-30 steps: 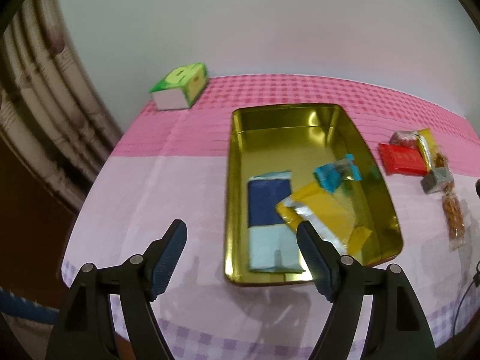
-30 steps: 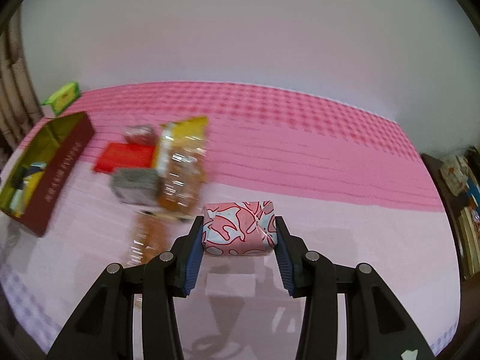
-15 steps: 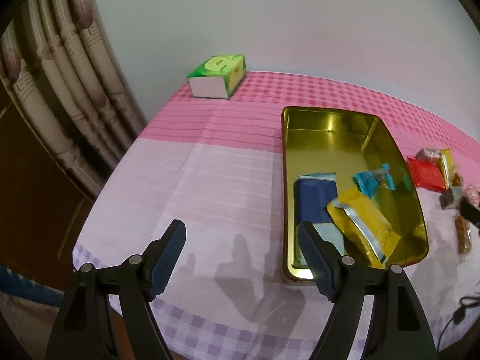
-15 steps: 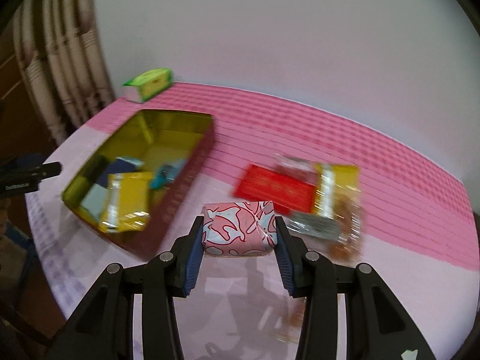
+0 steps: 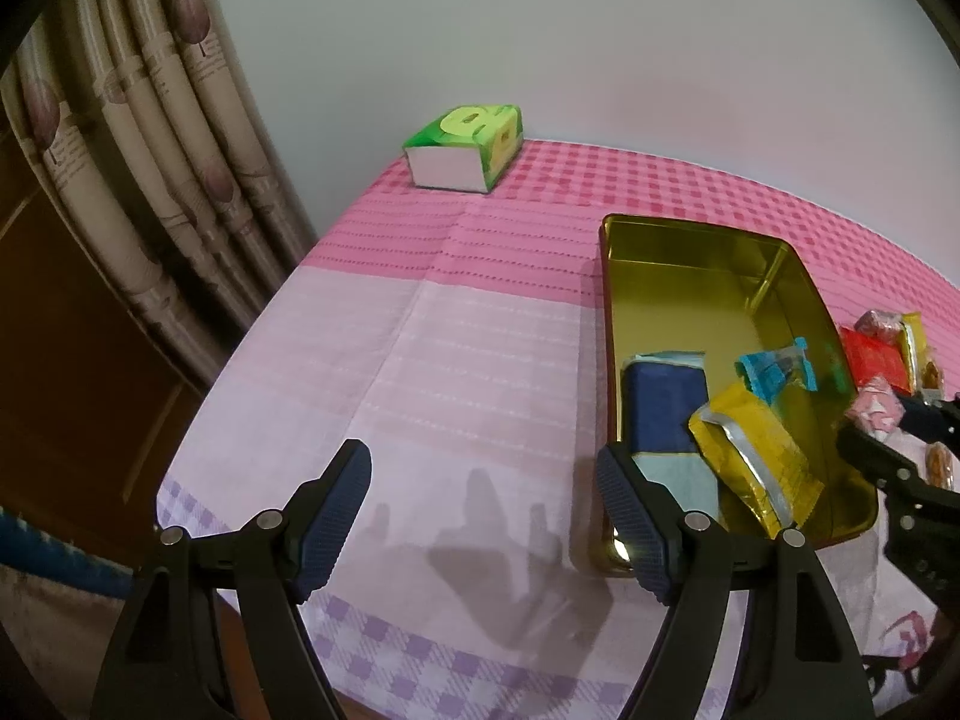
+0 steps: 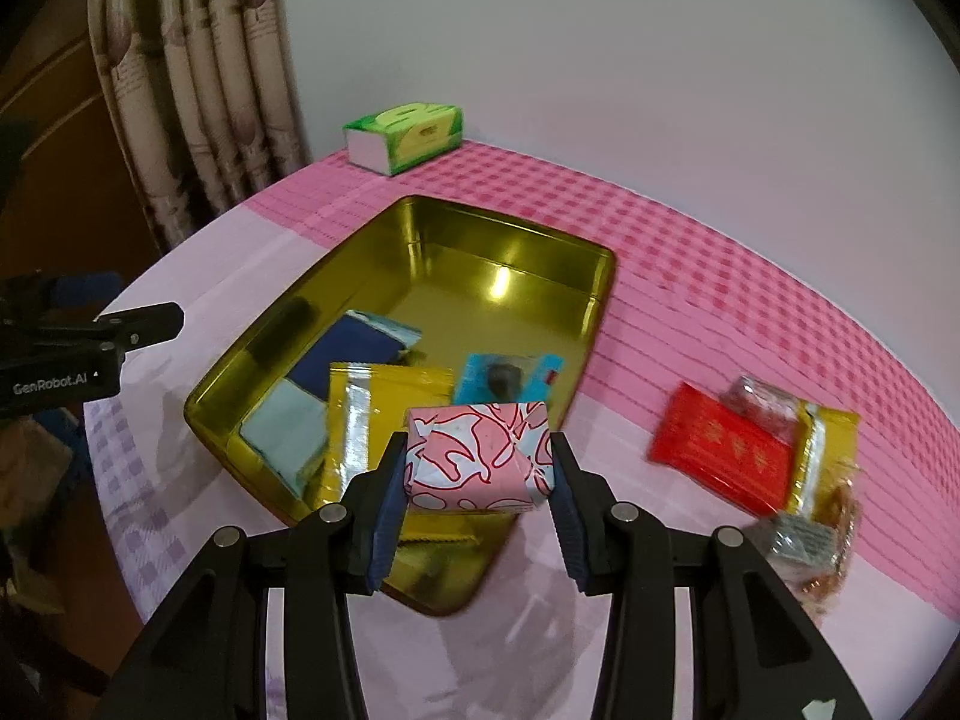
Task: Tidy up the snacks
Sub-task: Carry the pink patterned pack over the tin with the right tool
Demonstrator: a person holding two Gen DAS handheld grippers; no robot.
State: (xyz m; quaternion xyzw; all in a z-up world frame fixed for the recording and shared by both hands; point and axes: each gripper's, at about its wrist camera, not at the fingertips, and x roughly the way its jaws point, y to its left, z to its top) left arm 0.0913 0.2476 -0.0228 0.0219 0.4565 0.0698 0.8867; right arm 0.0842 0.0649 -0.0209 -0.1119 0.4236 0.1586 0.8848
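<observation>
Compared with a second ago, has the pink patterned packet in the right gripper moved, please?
Yes. The pink patterned packet, clamped in the right gripper, travelled from beside the loose snacks to above the gold rectangular tin.

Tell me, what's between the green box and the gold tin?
Nothing: only bare pink checked tablecloth lies between the green tissue box and the gold tin, seen in the right wrist view.

My left tool [image 5: 483, 516] hangs open over the pink tabletop [image 5: 420, 360], nothing between its pads. The gold tin [image 5: 690, 264] lies just right, holding a blue packet [image 5: 663, 402], a yellow pouch [image 5: 756, 456] and a teal wrapper [image 5: 774, 369]. A green box [image 5: 465, 147] sits at the far edge.
</observation>
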